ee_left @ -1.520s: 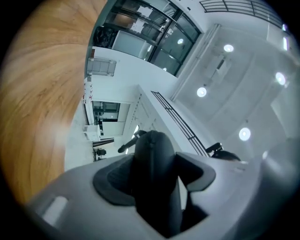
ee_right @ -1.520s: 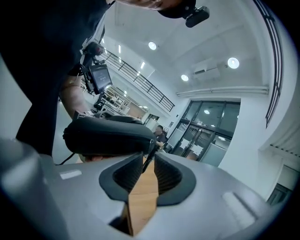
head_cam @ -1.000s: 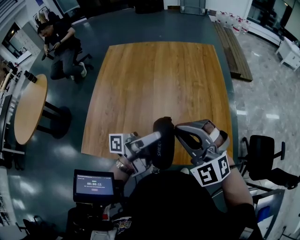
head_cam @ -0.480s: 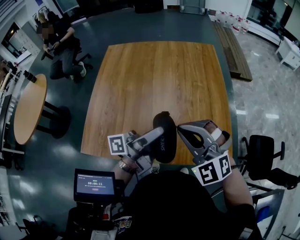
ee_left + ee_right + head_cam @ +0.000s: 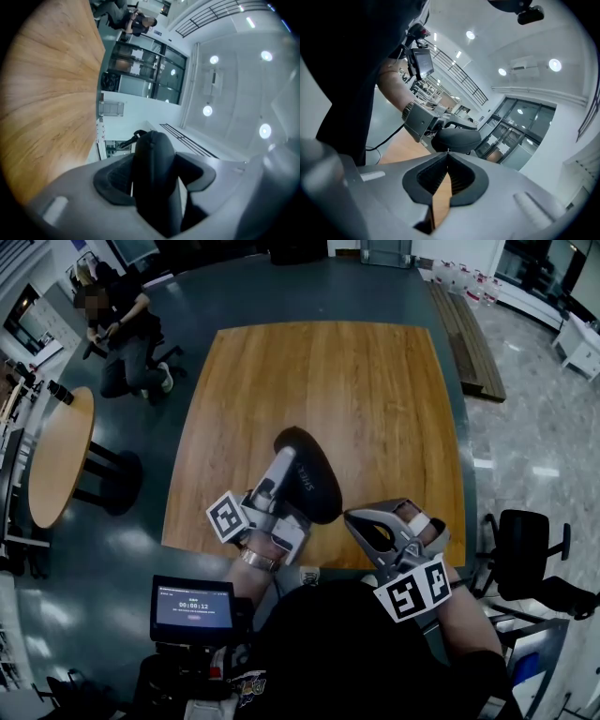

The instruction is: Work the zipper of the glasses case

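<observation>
head view: my left tongs [image 5: 283, 459] hold the black glasses case [image 5: 314, 486] over the worktop [image 5: 328, 381]; my right tongs [image 5: 356, 519] hang apart from it. left gripper view: jaws clenched on the case. right gripper view: jaws pressed together, empty.

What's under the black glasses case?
The case, held by the left gripper, hangs over the wooden table. The patch of table right beneath it is hidden by the case itself.
</observation>
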Motion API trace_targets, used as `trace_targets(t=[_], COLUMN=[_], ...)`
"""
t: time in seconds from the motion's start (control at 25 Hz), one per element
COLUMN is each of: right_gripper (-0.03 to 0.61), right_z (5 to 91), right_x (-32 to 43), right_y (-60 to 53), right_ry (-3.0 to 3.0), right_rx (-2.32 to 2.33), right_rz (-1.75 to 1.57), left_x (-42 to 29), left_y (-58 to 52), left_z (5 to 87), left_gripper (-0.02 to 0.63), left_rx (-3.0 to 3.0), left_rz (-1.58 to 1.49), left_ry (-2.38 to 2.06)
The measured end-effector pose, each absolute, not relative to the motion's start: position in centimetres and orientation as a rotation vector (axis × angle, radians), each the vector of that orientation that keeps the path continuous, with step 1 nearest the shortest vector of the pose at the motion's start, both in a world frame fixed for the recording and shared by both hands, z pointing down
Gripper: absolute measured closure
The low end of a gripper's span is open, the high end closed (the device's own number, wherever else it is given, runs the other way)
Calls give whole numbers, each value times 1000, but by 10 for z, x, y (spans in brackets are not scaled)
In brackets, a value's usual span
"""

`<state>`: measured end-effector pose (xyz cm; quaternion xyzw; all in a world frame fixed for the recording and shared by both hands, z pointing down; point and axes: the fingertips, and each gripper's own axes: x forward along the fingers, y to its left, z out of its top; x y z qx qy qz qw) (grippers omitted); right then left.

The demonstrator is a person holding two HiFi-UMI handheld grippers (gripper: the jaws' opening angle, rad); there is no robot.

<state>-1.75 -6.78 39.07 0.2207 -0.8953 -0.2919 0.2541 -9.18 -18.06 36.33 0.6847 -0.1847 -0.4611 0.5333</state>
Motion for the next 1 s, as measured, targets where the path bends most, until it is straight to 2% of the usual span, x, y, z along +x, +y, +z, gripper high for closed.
trace_targets(t=[0.2, 0.72, 1.0], right_gripper=[575, 575, 575], right_z=[402, 427, 434], right_x=[-27, -31, -36], right_y=[-69, -67, -68], right_ry=[-2496, -2560, -2467], right_rx=[684, 758, 738], right_rz=[-603, -351, -487], left_x=[-102, -92, -103], left_y=[-193, -188, -185], left_z=[375, 386, 393], left_gripper=[345, 344, 345], left_rx=[1516, 1583, 1549], left_rz=[-1196, -1189, -1201], left_ry=[-583, -783, -915])
